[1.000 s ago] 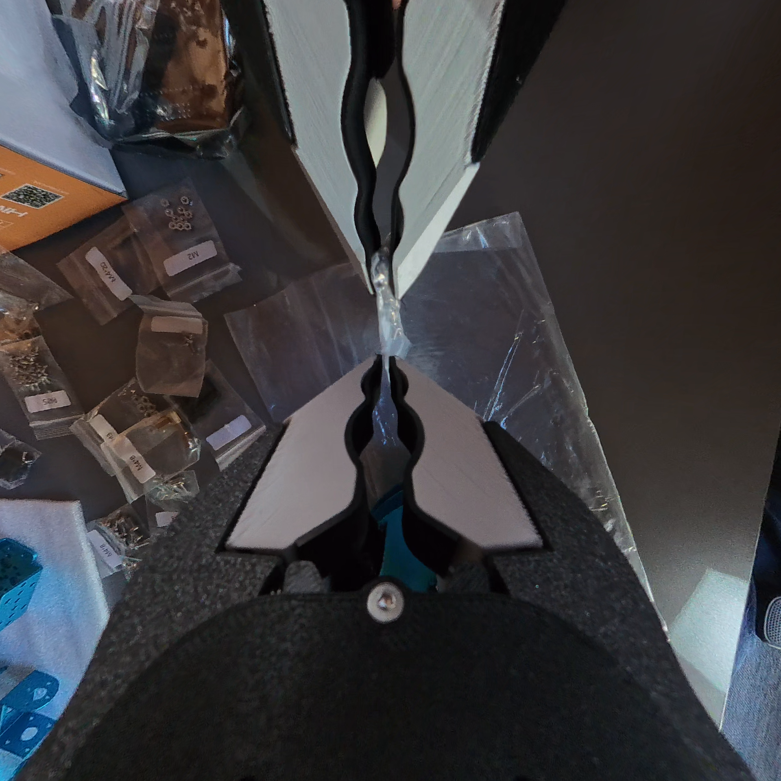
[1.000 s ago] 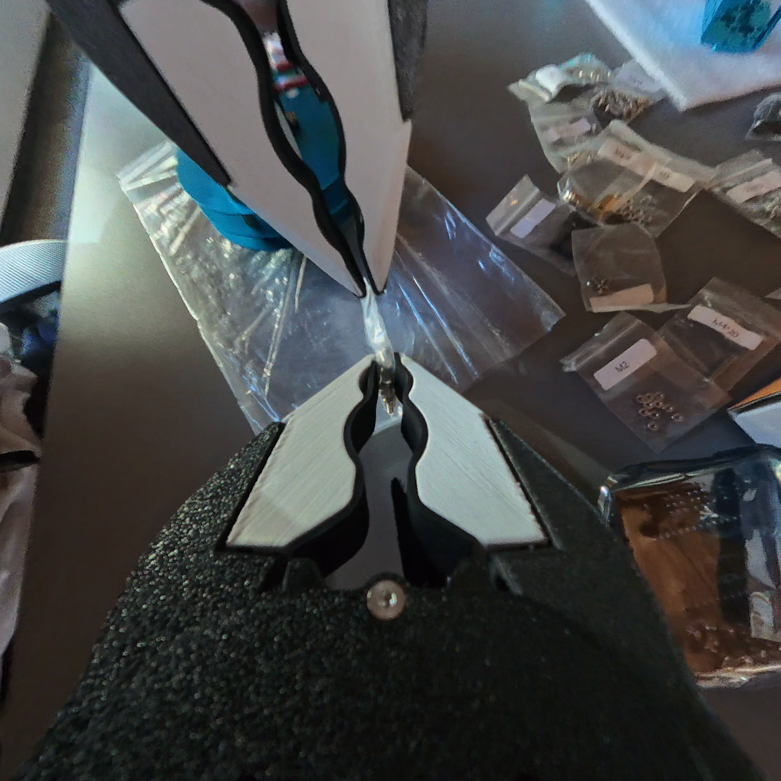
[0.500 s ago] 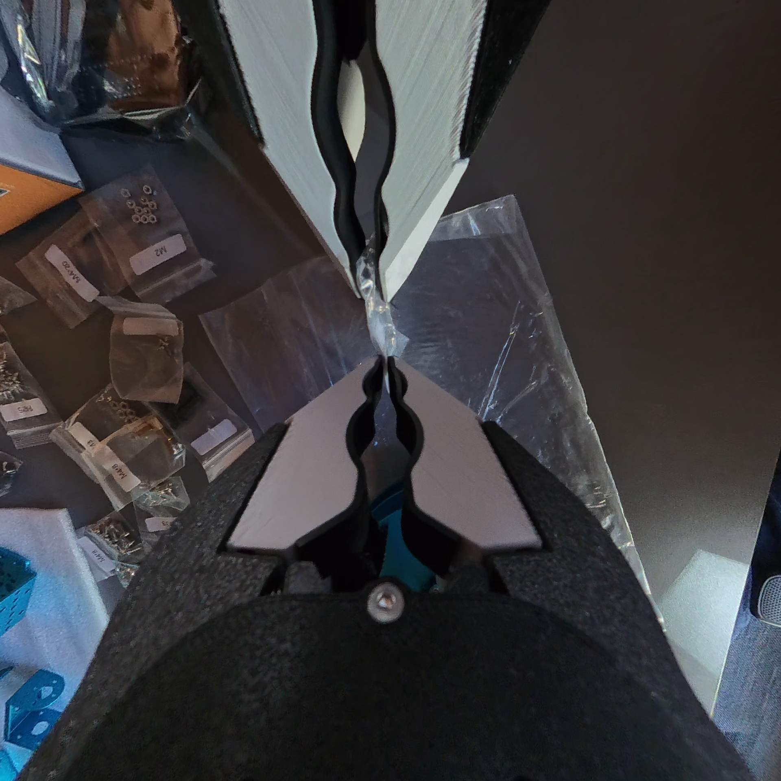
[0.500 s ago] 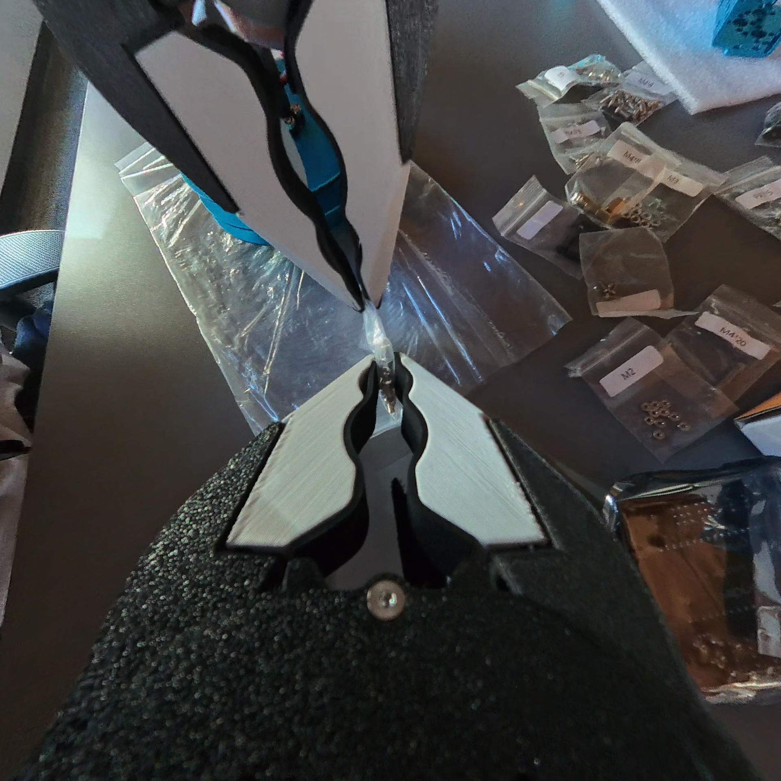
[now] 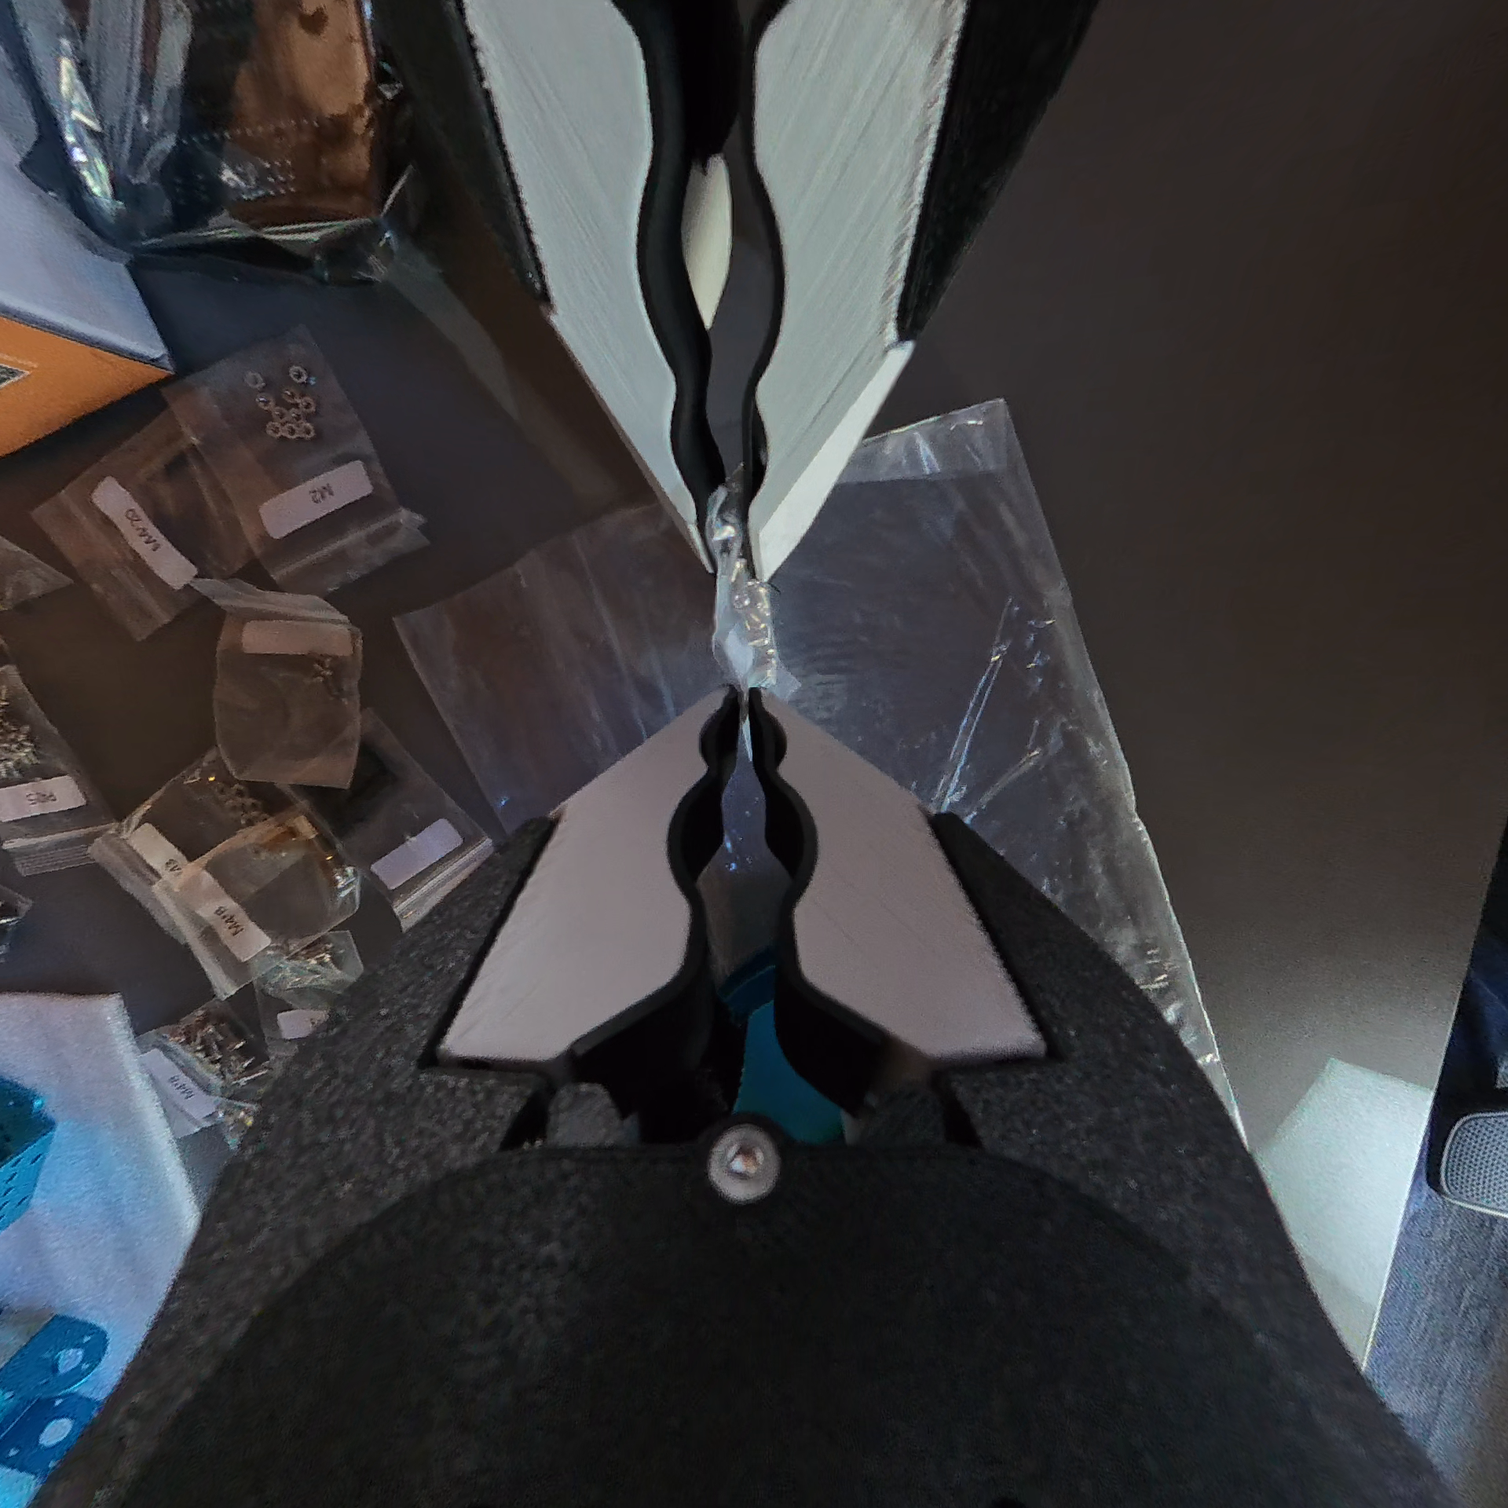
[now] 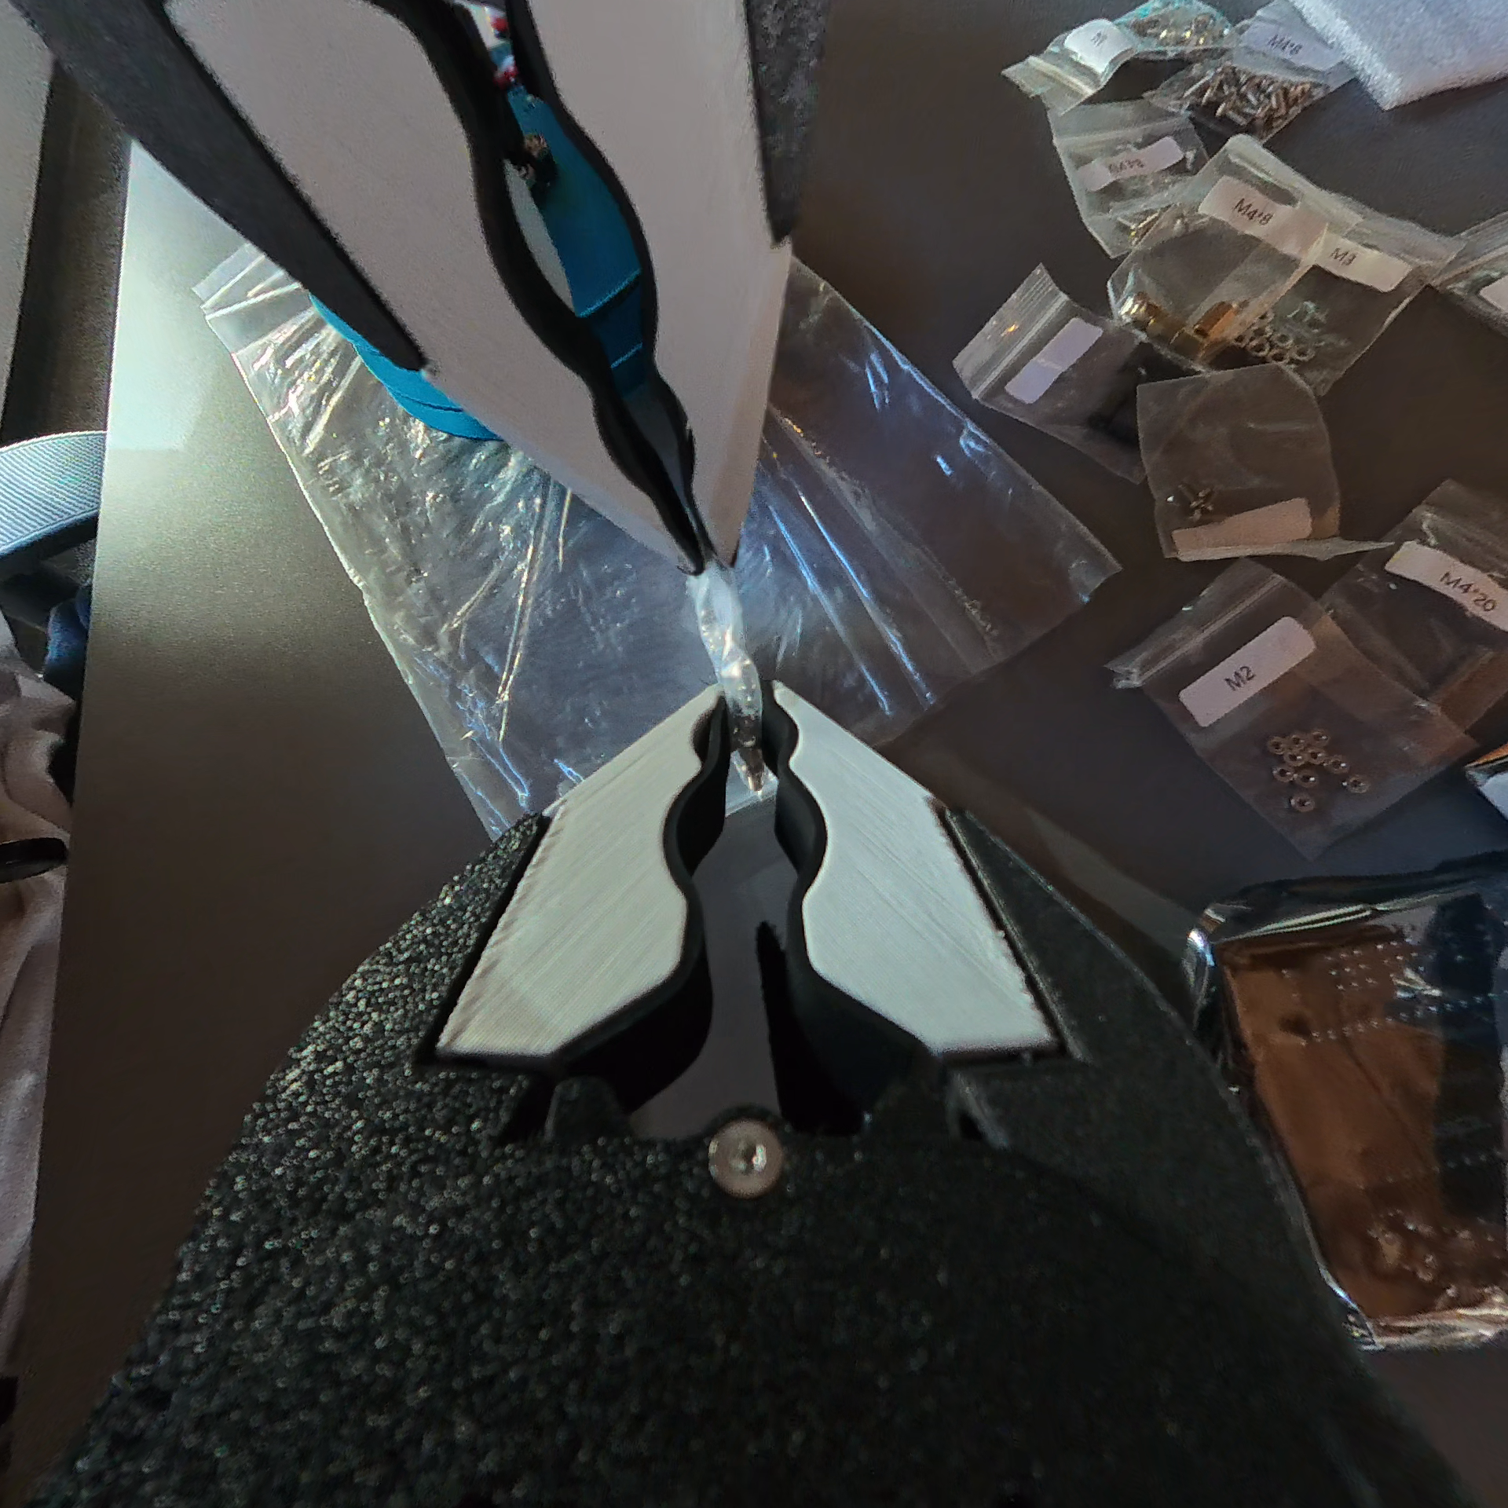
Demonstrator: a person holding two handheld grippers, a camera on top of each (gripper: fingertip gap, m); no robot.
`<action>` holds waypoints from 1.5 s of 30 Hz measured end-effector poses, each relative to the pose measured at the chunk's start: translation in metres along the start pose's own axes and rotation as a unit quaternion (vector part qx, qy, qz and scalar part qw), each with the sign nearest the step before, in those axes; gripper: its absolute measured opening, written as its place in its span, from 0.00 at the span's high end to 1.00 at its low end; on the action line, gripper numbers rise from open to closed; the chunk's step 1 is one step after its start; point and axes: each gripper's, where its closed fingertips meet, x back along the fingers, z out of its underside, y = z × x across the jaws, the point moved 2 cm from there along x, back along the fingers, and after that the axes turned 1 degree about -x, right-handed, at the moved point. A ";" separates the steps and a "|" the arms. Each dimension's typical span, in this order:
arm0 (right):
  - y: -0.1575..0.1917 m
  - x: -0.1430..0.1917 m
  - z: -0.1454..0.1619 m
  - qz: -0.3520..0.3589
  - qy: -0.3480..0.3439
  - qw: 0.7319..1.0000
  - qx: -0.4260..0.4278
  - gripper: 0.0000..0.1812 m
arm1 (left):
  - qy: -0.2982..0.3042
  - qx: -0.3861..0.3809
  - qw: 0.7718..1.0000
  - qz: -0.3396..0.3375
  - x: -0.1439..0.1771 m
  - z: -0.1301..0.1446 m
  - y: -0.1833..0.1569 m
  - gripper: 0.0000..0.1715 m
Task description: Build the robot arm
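A small clear plastic bag (image 5: 741,614) with tiny screws in it hangs stretched in the air between my two grippers. My left gripper (image 5: 741,700) is shut on one end of it. My right gripper (image 6: 747,708) is shut on the other end; the bag (image 6: 729,645) shows there too, with a screw between the fingertips. Each gripper faces the other tip to tip: the right one (image 5: 729,502) is at the top of the left wrist view, the left one (image 6: 708,563) at the top of the right wrist view. Both hold above a large empty clear bag (image 5: 938,620) on the dark table.
Several small labelled bags of screws and nuts (image 6: 1273,718) lie on the dark table (image 5: 1224,490). A shiny foil bag (image 6: 1354,1102), an orange box (image 5: 57,400), white foam (image 5: 73,1142) with blue metal brackets (image 5: 20,1142) and a teal part (image 6: 600,269) are around. The grippers are tip to tip, or close to it.
Both grippers stay shut on the small bag and have shifted slightly over the table; the bag remains stretched between them, with its twist a little looser.
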 end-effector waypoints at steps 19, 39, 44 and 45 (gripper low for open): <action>0.009 -0.008 -0.002 -0.046 0.000 0.999 -0.027 0.98 | -0.039 0.003 0.999 0.009 0.004 -0.015 -0.001 0.99; 0.028 0.025 -0.037 -0.136 -0.121 0.983 -0.034 0.99 | -0.118 0.056 0.991 -0.002 0.043 -0.009 0.009 0.92; 0.031 0.026 -0.039 -0.163 -0.131 0.976 -0.055 0.98 | -0.191 0.064 0.979 0.020 0.058 -0.011 0.004 0.92; 0.031 0.026 -0.040 -0.166 -0.133 0.975 -0.058 0.98 | -0.207 0.059 0.976 0.024 0.061 -0.013 0.001 0.92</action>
